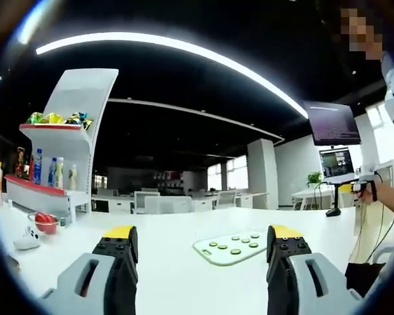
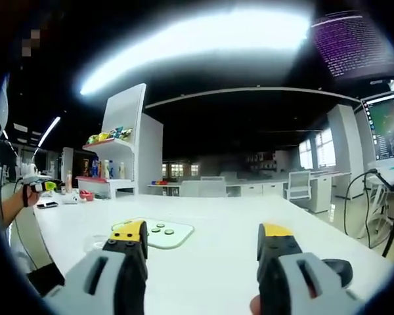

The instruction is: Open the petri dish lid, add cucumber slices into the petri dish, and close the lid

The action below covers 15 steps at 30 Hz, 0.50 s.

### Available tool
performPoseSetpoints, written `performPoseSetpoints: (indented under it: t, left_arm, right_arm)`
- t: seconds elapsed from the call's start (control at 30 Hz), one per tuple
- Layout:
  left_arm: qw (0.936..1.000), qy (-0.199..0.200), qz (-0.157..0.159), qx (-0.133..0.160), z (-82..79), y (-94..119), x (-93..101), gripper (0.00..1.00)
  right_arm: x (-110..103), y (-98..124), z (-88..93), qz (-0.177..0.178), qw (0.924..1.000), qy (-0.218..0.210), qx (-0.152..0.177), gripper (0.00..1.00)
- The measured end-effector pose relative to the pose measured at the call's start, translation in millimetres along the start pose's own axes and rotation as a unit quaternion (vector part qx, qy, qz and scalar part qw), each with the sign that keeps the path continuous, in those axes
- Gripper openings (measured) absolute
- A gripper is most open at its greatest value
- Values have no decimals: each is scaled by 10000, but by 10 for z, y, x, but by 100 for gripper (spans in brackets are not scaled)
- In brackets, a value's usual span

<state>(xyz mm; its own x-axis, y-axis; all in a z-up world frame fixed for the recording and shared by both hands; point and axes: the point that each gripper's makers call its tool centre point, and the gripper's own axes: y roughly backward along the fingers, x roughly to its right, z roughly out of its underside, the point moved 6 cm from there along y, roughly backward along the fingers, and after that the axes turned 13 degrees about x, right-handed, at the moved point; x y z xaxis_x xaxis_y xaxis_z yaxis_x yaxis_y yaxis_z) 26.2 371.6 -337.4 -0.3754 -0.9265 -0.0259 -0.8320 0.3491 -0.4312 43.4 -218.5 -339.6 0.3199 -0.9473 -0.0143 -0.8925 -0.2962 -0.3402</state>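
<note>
A white cutting board (image 1: 230,248) lies on the white table (image 1: 177,230) with several green cucumber slices (image 1: 236,251) on it. My left gripper (image 1: 202,237) hovers low over the table, open and holding nothing, with the board just beyond its jaws, nearer the right one. In the right gripper view the same board (image 2: 159,233) with a few slices (image 2: 156,230) sits just past the left jaw. My right gripper (image 2: 203,233) is open and holds nothing. A faint clear round dish (image 2: 94,243) seems to lie left of the board, partly behind that jaw.
A white shelf (image 1: 65,144) with bottles and snack bags stands at the far left, with a red bowl (image 1: 44,222) and a small white object (image 1: 27,239) before it. A person (image 1: 381,216) stands at the right edge near monitors (image 1: 331,125). A dark round object (image 2: 341,269) lies by my right jaw.
</note>
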Motion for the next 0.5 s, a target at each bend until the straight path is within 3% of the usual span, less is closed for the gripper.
performPoseSetpoints:
  t: [0.1,0.33,0.5]
  left_arm:
    - [9996,-133,245,-58,57,-5,47,80]
    - [9976,17,667,-162,124,-2,132,80]
    - [9912,257,1269,-277,177,16,251,80]
  right_arm:
    - [-38,-25,40,-204,9997,13,-120,68]
    - [-29,-69,139,-434,9987,-5,-259,70]
    - [-85,-108,140,-613,9978,-18,-264,72]
